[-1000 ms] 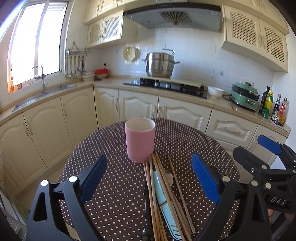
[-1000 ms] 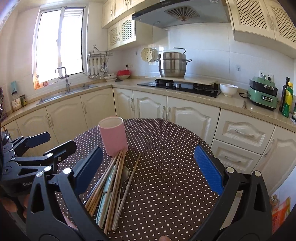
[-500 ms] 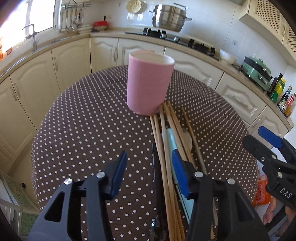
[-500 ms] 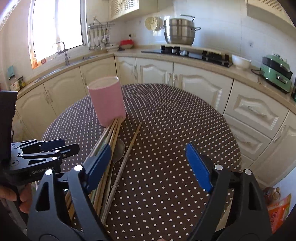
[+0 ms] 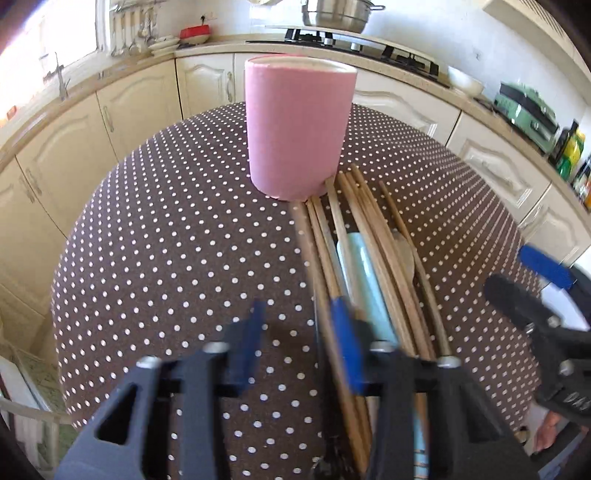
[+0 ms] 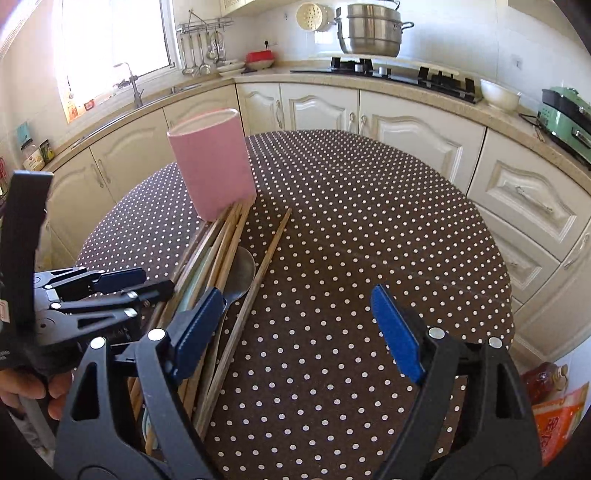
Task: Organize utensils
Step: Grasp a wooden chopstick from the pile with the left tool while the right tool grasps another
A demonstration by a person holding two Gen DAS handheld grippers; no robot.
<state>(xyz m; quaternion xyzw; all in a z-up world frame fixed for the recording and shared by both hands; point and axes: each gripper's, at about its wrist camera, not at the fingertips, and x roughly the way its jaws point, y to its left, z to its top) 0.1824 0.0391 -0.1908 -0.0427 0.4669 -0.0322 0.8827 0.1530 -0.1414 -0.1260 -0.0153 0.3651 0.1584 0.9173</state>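
A pink cup stands upright on the dotted table; it also shows in the right wrist view. Several wooden chopsticks, a light blue utensil and a metal spoon lie in a bundle in front of it. My left gripper is low over the bundle's left edge, jaws partly closed, with a thin dark utensil and a chopstick between them. It also shows in the right wrist view. My right gripper is open and empty over the table, right of the bundle.
The round table has a brown dotted cloth. Kitchen cabinets and a counter with a stove and steel pot run behind it. An orange bag lies on the floor at the right.
My left gripper has dropped toward the bundle's left edge and its jaws have narrowed a lot. My right gripper has tilted down slightly and stayed open.
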